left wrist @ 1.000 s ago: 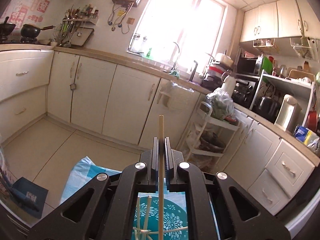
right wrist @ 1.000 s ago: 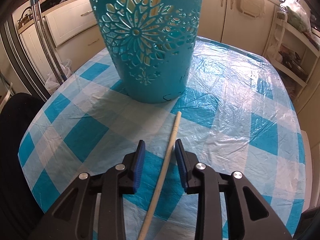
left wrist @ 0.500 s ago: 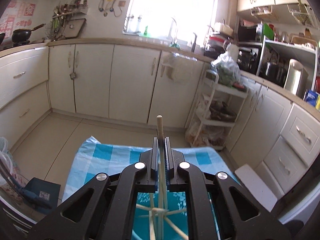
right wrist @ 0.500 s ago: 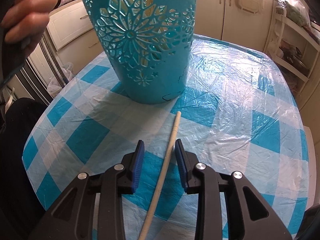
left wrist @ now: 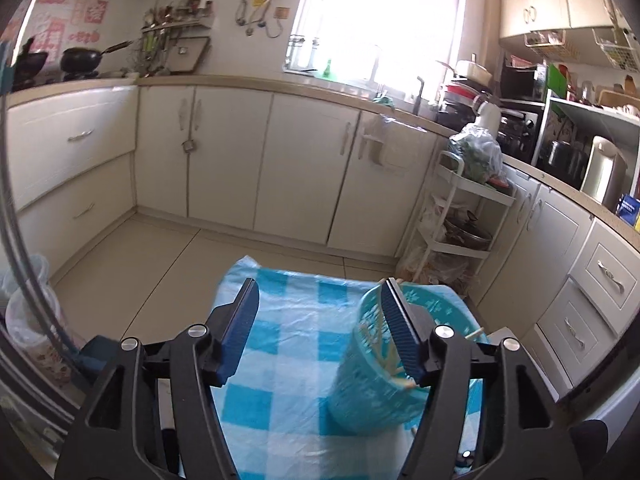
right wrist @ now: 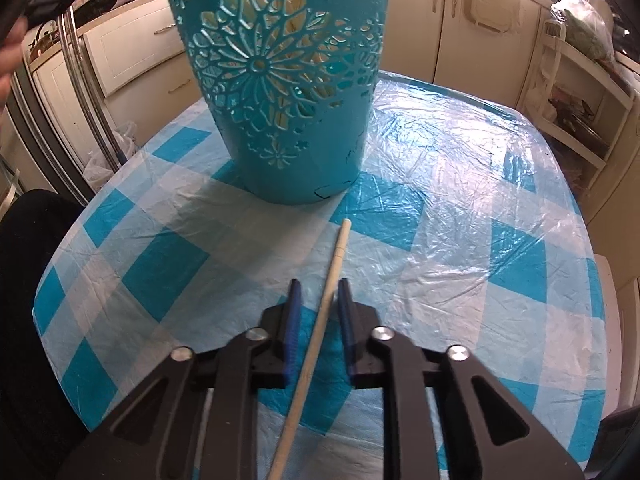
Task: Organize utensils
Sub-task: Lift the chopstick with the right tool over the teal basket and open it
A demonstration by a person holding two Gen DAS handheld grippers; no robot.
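Observation:
A teal cut-out basket (right wrist: 280,80) stands on the blue-and-white checked tablecloth (right wrist: 480,200). One pale wooden chopstick (right wrist: 338,248) lies on the cloth in front of it and runs between the jaws of my right gripper (right wrist: 319,284). Those jaws are closing around it, with a gap showing on its left side. In the left wrist view the basket (left wrist: 372,380) sits low right, behind the right finger, with several chopsticks (left wrist: 384,356) inside. My left gripper (left wrist: 318,286) hangs above the table beside the basket, its jaws opening and nothing between them.
A black chair back (right wrist: 28,280) stands at the table's left edge. A white trolley rack (left wrist: 460,220) and cream cabinets (left wrist: 304,168) line the far side of the floor. A hand (right wrist: 8,60) shows at the upper left of the right wrist view.
The left jaws opened and let go of the chopstick they held, and that gripper moved off to the basket's left. The right jaws narrowed around the chopstick on the cloth.

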